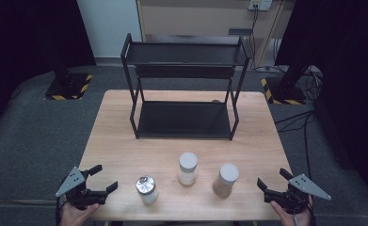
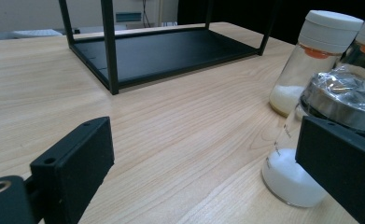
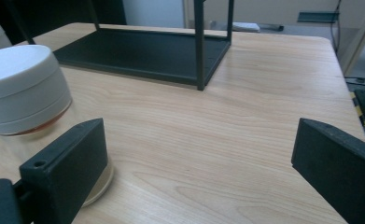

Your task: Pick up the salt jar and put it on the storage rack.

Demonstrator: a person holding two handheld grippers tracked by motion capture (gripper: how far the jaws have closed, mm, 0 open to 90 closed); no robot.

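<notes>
Three glass jars (image 1: 188, 168) (two white-capped, one foil-topped) hold powder.

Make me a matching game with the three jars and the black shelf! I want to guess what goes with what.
Things:
1. left jar
2. middle jar
3. right jar
4. black shelf

Clues:
A. brown powder inside, white lid
B. stands at the far side of the table, nothing on it
C. shiny silver top, white powder inside
D. white lid, pale powder at the bottom

Pairs: 1-C, 2-D, 3-A, 4-B
</notes>
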